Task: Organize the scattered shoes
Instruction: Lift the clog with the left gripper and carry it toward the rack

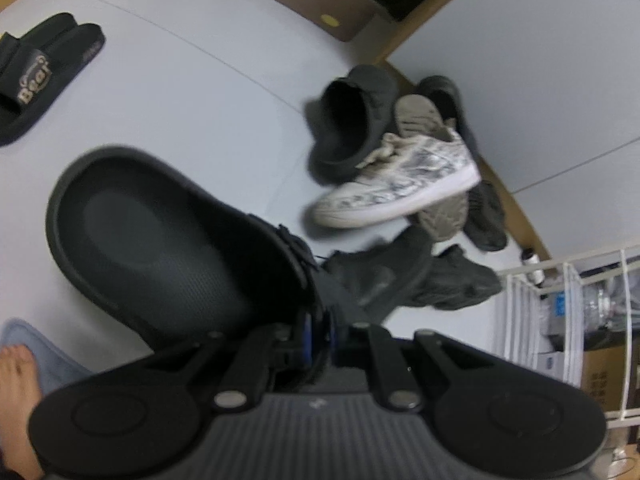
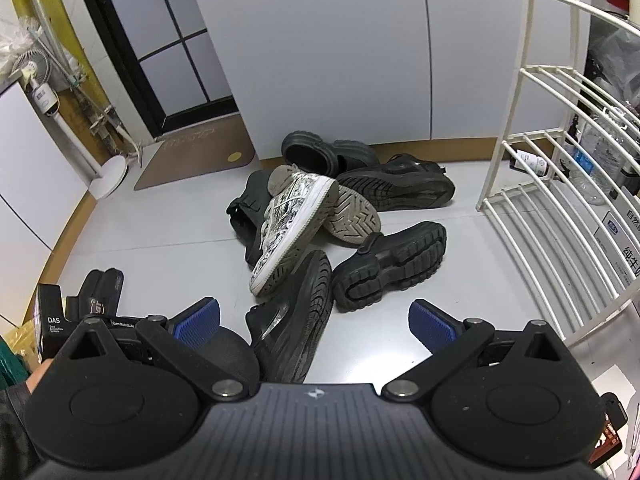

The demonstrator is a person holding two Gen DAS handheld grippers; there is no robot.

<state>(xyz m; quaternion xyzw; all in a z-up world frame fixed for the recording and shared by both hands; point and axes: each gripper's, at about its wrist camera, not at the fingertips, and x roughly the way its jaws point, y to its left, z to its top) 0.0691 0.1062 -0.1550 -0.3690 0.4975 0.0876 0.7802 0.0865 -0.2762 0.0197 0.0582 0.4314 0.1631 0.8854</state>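
In the left wrist view my left gripper (image 1: 316, 334) is shut on the strap end of a large black slide sandal (image 1: 160, 240), which is held above the pale floor with its footbed facing the camera. A second black slide with a "Bear" logo (image 1: 36, 76) lies at the far left. Ahead is a pile of shoes: a white patterned sneaker (image 1: 400, 184) (image 2: 288, 224), a black clog (image 1: 352, 128) and dark sneakers. My right gripper (image 2: 316, 322) is open above a black sneaker (image 2: 296, 312), with nothing between its blue pads (image 2: 200, 320).
A white wire rack (image 2: 540, 200) stands on the right, with bottles behind it. An overturned black clog (image 2: 392, 264) lies near the rack. A brown doormat (image 2: 192, 152) lies by the dark door. A bare foot on a blue slipper (image 1: 16, 380) is at the lower left.
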